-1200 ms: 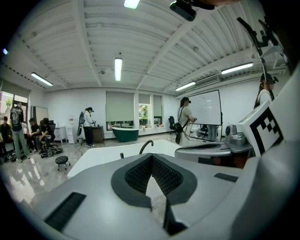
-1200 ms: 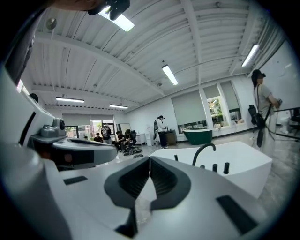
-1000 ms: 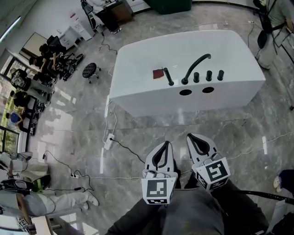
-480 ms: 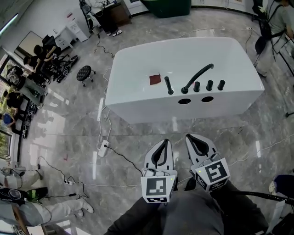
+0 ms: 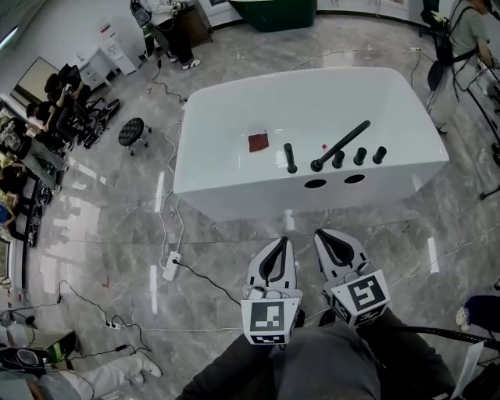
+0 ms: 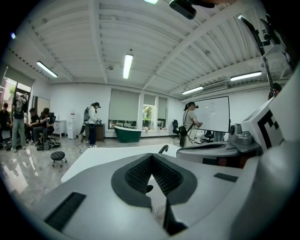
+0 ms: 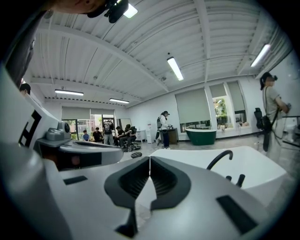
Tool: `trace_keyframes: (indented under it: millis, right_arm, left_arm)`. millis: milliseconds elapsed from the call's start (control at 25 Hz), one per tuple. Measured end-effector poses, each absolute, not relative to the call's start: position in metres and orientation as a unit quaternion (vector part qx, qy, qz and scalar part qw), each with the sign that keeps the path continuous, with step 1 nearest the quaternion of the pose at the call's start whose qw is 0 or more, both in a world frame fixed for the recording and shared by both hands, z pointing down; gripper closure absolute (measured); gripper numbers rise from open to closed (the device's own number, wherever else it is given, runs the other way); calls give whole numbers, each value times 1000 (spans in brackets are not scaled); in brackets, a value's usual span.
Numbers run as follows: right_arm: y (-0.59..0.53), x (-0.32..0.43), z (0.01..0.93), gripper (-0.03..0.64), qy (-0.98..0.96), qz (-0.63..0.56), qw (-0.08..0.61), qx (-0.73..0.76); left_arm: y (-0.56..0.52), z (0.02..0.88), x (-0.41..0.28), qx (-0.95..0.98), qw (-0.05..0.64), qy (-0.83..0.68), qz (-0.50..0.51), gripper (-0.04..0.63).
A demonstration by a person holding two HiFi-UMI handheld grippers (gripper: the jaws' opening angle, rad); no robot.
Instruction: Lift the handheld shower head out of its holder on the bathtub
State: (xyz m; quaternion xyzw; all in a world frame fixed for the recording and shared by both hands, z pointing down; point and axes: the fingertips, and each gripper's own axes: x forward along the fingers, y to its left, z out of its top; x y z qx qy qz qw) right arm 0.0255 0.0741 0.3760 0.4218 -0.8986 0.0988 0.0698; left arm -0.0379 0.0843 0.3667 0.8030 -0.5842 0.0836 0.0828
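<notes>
The white bathtub (image 5: 234, 183) stands ahead on the marble floor. On its near rim the black handheld shower head (image 5: 290, 157) stands upright in its holder, left of the curved black spout (image 5: 341, 144) and three black knobs (image 5: 359, 155). My left gripper (image 5: 280, 243) and right gripper (image 5: 325, 233) hang side by side well short of the tub, both shut and holding nothing. In the left gripper view the shut left gripper (image 6: 151, 156) points at the tub, with the spout (image 6: 162, 149) above the tips. The right gripper (image 7: 149, 158) shows the spout (image 7: 219, 158) to its right.
A red-brown cloth (image 5: 258, 141) lies on the tub rim left of the shower head. Cables and a power strip (image 5: 168, 266) run across the floor between me and the tub. A black stool (image 5: 131, 131) and seated people are at the left, a green tub (image 5: 273, 9) behind.
The bathtub has drawn nearer and shifted lower in the head view as both grippers advanced toward it. Both stayed shut.
</notes>
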Motion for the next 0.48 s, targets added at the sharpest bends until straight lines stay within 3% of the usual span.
trace_keyframes:
  millis: [480]
  right_arm:
    - [42, 1, 376, 612, -876, 88, 92, 466]
  left_arm:
    - [46, 379, -63, 834, 105, -536, 80, 592]
